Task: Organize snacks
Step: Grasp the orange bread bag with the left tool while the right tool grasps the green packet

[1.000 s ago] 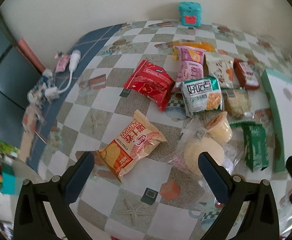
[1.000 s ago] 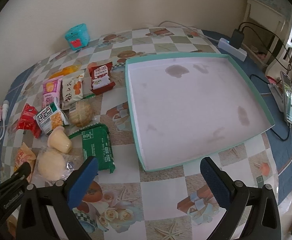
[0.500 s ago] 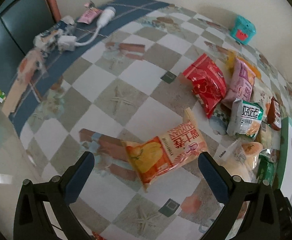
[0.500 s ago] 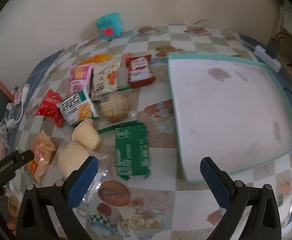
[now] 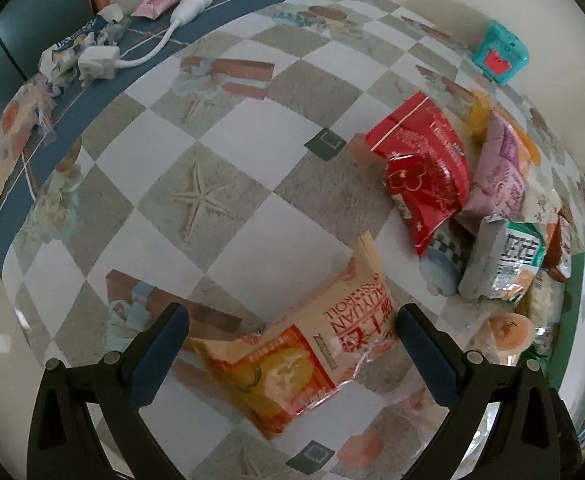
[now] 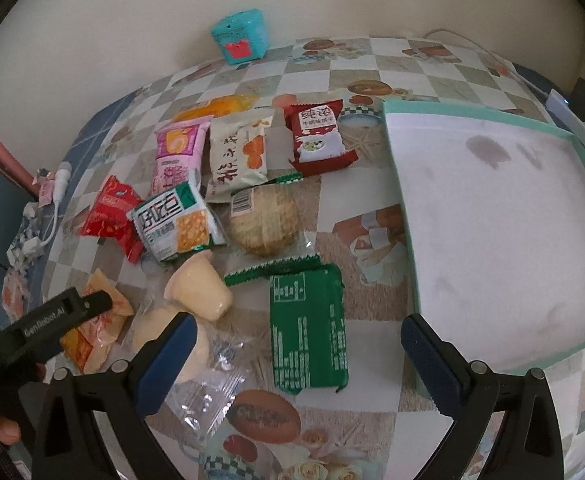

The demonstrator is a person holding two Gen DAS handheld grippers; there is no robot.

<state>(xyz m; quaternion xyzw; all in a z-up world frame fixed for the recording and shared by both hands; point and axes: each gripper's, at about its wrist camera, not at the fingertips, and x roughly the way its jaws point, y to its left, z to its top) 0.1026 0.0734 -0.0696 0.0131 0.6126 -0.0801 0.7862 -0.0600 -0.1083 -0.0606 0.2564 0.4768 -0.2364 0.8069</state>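
Orange and cream snack packet (image 5: 312,356), printed "ROLL" beside red Chinese characters, lies on the checked bench (image 5: 228,216) between the spread jaws of the left gripper (image 5: 292,354); whether they touch it is unclear. At 2 o'clock of it sit a red packet (image 5: 424,168) and a pink packet (image 5: 496,184). In the right wrist view, the right gripper (image 6: 298,360) hovers with jaws spread over a green packet (image 6: 308,328). At 10 o'clock of that packet lies a jelly cup (image 6: 198,288); at 12 o'clock, a round cake in clear wrap (image 6: 264,216). A teal-rimmed tray (image 6: 408,216) sits at 2 o'clock, showing no snacks inside. The left gripper's body reads "GenRobot.AI". A teal box (image 6: 242,42) stands by the wall.
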